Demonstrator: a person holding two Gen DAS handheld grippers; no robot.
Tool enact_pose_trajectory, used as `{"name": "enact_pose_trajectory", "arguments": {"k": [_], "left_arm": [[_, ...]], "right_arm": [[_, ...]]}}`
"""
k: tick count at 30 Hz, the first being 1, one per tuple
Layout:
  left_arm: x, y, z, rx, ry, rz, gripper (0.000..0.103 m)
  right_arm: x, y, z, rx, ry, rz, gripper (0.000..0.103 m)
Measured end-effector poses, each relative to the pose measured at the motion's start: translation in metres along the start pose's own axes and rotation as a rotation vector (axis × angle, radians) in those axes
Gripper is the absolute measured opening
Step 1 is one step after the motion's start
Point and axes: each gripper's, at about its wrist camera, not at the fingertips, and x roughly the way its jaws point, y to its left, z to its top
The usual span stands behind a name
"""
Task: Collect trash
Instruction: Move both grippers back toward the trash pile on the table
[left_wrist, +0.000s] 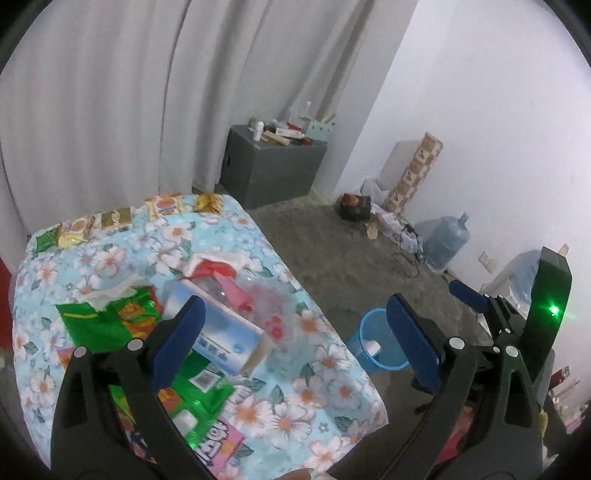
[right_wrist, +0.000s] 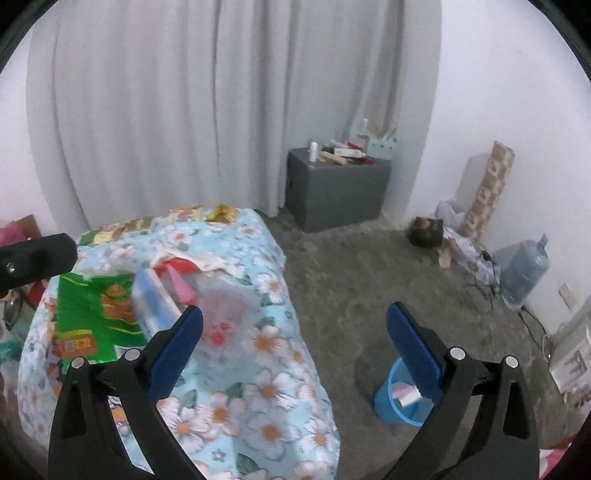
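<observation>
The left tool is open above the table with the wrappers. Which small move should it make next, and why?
Probably lower the left tool onto the light blue box just below it. Its jaws stand wide open and hold nothing, the box lies on top of the other trash on the table, and the blue bin waits on the floor beside it.

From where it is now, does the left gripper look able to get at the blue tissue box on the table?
Probably yes. The left gripper is open and holds nothing, and the tissue box lies on top of the wrappers just ahead of its left finger, with nothing over it. It would need to shift a little left.
</observation>
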Motion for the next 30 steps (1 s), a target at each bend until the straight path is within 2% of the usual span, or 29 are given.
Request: {"name": "enact_pose_trajectory", "arguments": {"k": [3,7,12,17,21,26,30], "left_arm": [[-0.003,0.007,0.0,-0.001,-0.021,-0.005,0.094],[-0.004,0.023,0.0,0.005,-0.027,-0.025,0.094],[-0.001,0.057,0.007,-0.039,-0.022,-0.049,0.094],[0.006,0.094,0.027,-0.076,-0.006,-0.032,0.094],[0.023,0.109,0.044,-0.066,0.046,0.001,0.094],[0.056,0.115,0.057,-0.046,0.151,0.006,0.094],[0.093,0.114,0.065,-0.011,0.261,0.021,0.094]], "right_arm": [[0.0,0.003,0.004,0.014,-0.024,0.038,0.097],[0.003,0.001,0.007,0.057,-0.053,0.173,0.097],[0.01,-0.005,0.007,0.11,-0.05,0.22,0.097],[0.041,-0.022,0.007,0.224,0.057,0.303,0.097],[0.083,-0.031,0.001,0.339,0.153,0.39,0.097],[0.131,-0.03,-0.011,0.421,0.256,0.473,0.096],[0.158,-0.028,-0.021,0.469,0.312,0.512,0.091]]}}
